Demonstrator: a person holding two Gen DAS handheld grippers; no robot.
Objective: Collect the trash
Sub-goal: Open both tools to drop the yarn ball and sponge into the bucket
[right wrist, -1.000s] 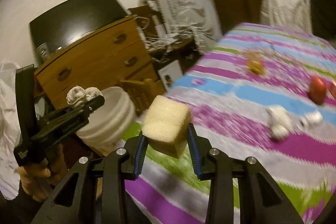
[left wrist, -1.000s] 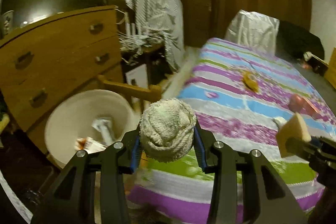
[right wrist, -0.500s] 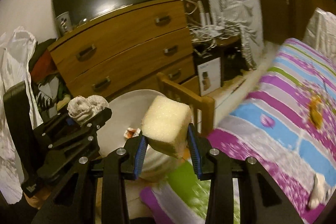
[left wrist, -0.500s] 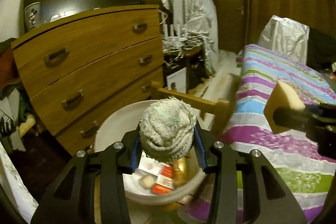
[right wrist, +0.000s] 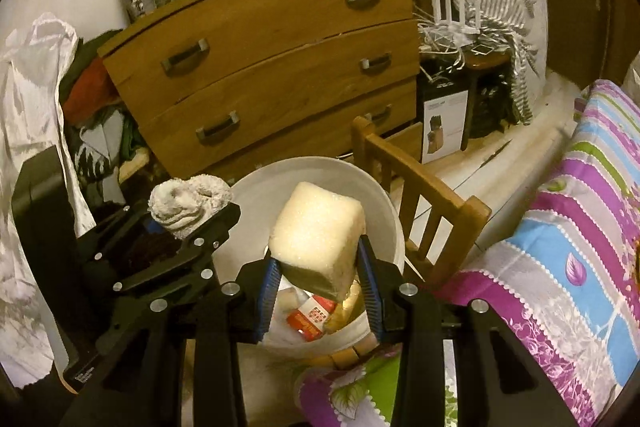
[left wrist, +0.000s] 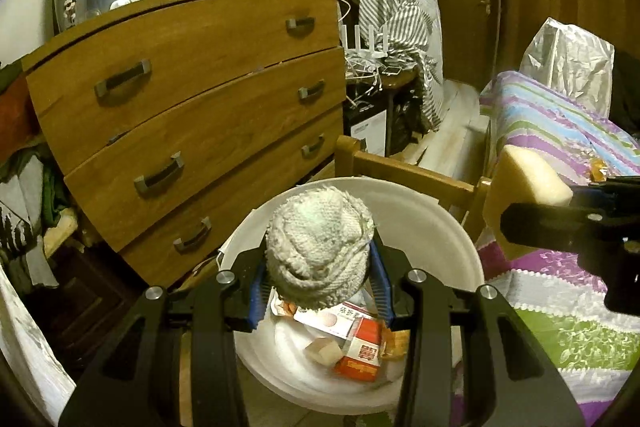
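My left gripper (left wrist: 318, 281) is shut on a balled grey-white rag (left wrist: 318, 247), held over the white bin (left wrist: 448, 239). The bin holds a red and white carton (left wrist: 360, 347) and other scraps. In the right wrist view my right gripper (right wrist: 318, 281) is shut on a pale yellow sponge block (right wrist: 316, 235), also above the white bin (right wrist: 280, 183). The left gripper (right wrist: 192, 223) with the rag (right wrist: 188, 201) shows to the left of the sponge there. In the left wrist view the sponge (left wrist: 524, 187) and right gripper (left wrist: 532, 215) sit at the right edge.
A wooden chest of drawers (left wrist: 192, 115) stands behind the bin. A wooden chair (right wrist: 420, 195) is between the bin and the striped bed cover (right wrist: 580, 227). Clothes pile up at the left (right wrist: 92, 107). A cable-covered stool (left wrist: 380, 75) stands past the drawers.
Both grippers swung left from over the bed to above the white bin, each keeping its hold. The bin's contents have come into view under them.
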